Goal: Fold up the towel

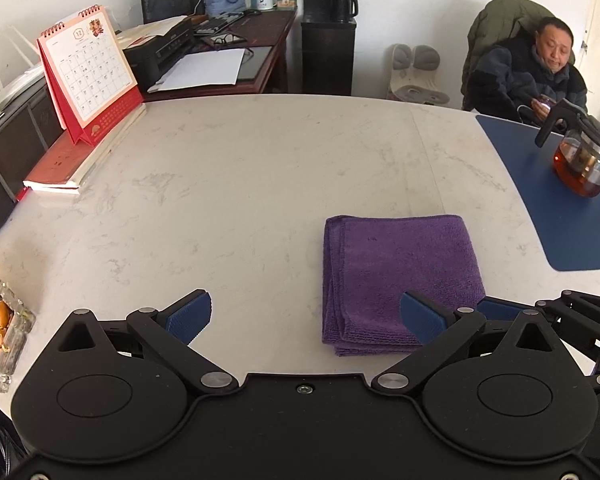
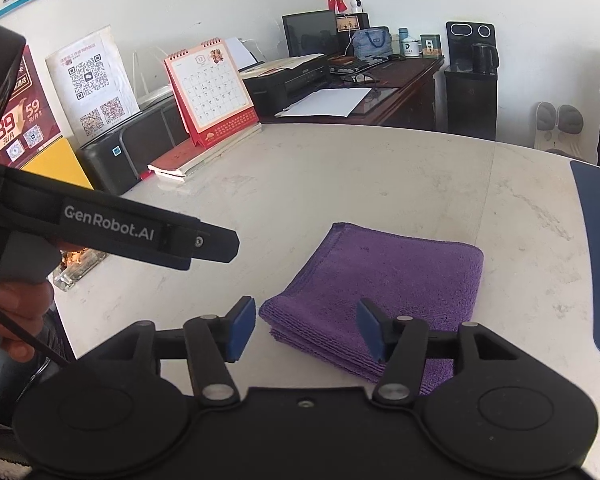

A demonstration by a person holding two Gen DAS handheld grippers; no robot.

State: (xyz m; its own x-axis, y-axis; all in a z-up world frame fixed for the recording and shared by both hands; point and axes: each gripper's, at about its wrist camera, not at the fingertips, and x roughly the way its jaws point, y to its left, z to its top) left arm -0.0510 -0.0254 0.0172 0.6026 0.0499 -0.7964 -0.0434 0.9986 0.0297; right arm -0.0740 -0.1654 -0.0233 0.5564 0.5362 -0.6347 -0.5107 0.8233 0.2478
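On the table, the towel lies flat as a compact layered square, edges stacked, so it lies folded as the task wants. Left gripper and right gripper hover near its front edge, jaws spread, holding nothing.

The left gripper is level and low, its blue-padded fingers spread wide with nothing between them. The right gripper likewise has its fingers parted and empty. A hand grips the left handle.
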